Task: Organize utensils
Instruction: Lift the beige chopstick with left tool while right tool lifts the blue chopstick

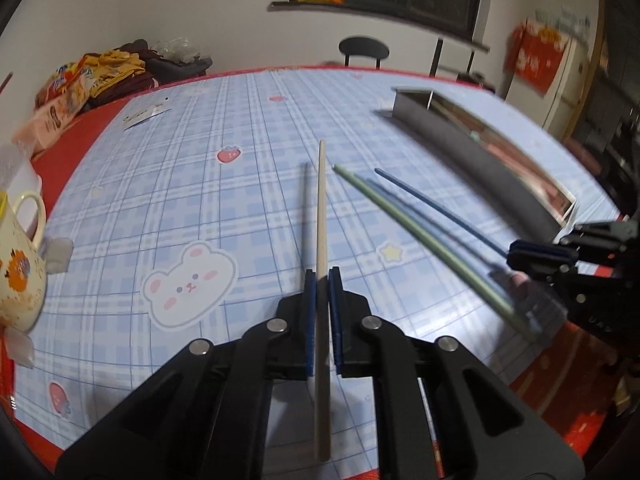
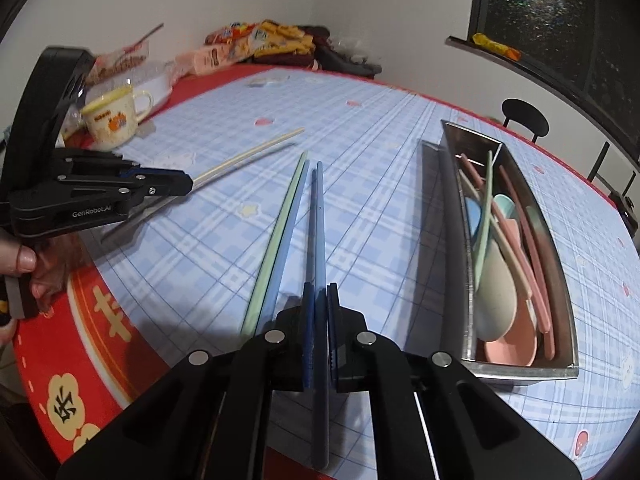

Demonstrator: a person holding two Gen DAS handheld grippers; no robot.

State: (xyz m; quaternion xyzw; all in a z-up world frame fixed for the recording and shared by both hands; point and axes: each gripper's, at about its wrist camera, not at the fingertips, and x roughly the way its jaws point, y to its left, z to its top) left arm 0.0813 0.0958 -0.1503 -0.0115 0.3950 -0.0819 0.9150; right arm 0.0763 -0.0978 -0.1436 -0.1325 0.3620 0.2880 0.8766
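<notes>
My left gripper point(image 1: 322, 280) has its fingers closed on a cream chopstick point(image 1: 321, 216), which runs straight out ahead between the pads and also trails back under the gripper body. It is lifted clear of the tabletop point(image 1: 192, 168); its dark shadow lies just left of it on the blue plaid cloth.

My right gripper point(image 2: 320, 292) has its fingers pinched tight on a blue chopstick point(image 2: 319, 216), held the same way, tip pointing forward and the butt end passing back beneath the fingers. Just left of these fingers, a pale green chopstick point(image 2: 280, 236) and a light blue chopstick point(image 2: 289, 240) lie side by side on the tabletop, touching or nearly so along their length.

To the right of the right fingers sits the steel utensil tray point(image 2: 452, 216), its long side roughly parallel to the held chopstick. Inside it I see pink chopsticks point(image 2: 528, 240), a green one, and pastel spoons point(image 2: 496, 300) heaped toward the near end.

In the right wrist view the left gripper sits off to the left, a hand point(image 2: 24, 268) gripping its handle. Beyond it stands a cream mug point(image 2: 114, 120), well apart from the chopsticks. Snack packets point(image 2: 256, 40) lie at the far edge of the tabletop.
</notes>
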